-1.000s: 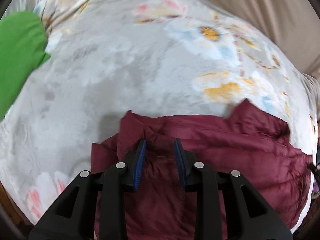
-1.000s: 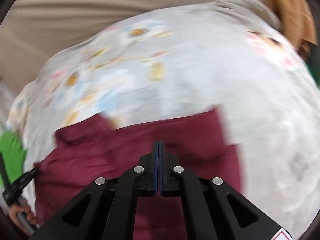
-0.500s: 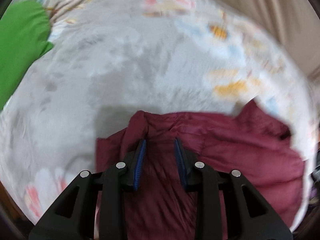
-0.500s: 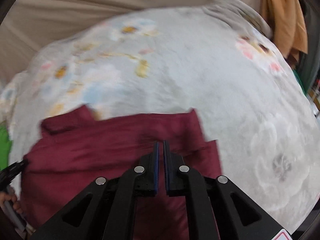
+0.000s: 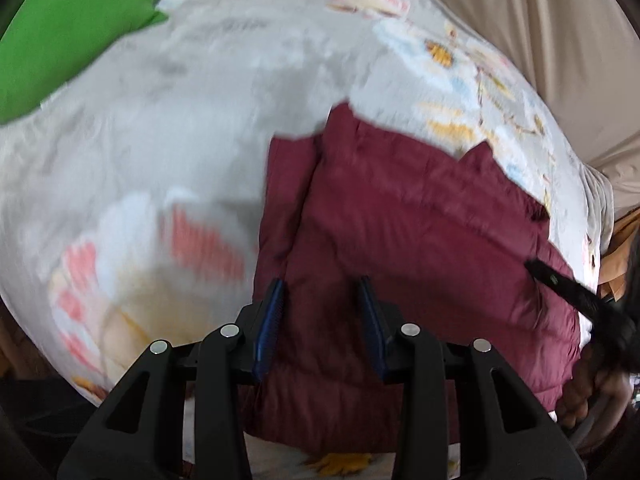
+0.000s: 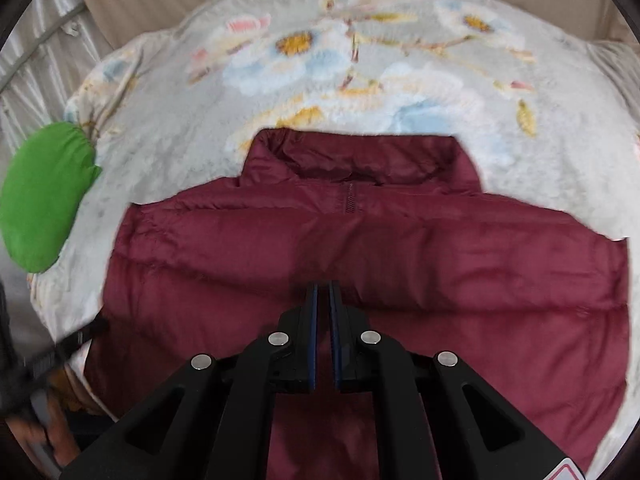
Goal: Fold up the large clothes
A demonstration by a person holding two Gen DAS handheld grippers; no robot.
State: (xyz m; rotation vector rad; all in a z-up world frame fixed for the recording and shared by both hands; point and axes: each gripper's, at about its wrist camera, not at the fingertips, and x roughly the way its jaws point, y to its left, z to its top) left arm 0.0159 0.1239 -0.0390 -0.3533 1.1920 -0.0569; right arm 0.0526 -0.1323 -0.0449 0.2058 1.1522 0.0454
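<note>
A maroon puffer jacket lies flat on a floral blanket, collar at the far side, zipper down the middle. It also shows in the left wrist view. My left gripper is open and empty, just above the jacket's left part near its edge. My right gripper hovers over the jacket's middle with its pads a narrow gap apart, holding nothing. The right gripper's tip shows at the right in the left wrist view.
A green cushion lies at the blanket's far left; it also shows in the right wrist view. Beige fabric rises behind the blanket. The blanket's near edge drops off close to both grippers.
The right gripper has opened slightly and now faces the collar squarely. The left gripper has drawn back and swung left, staying open. The jacket lies spread flatter.
</note>
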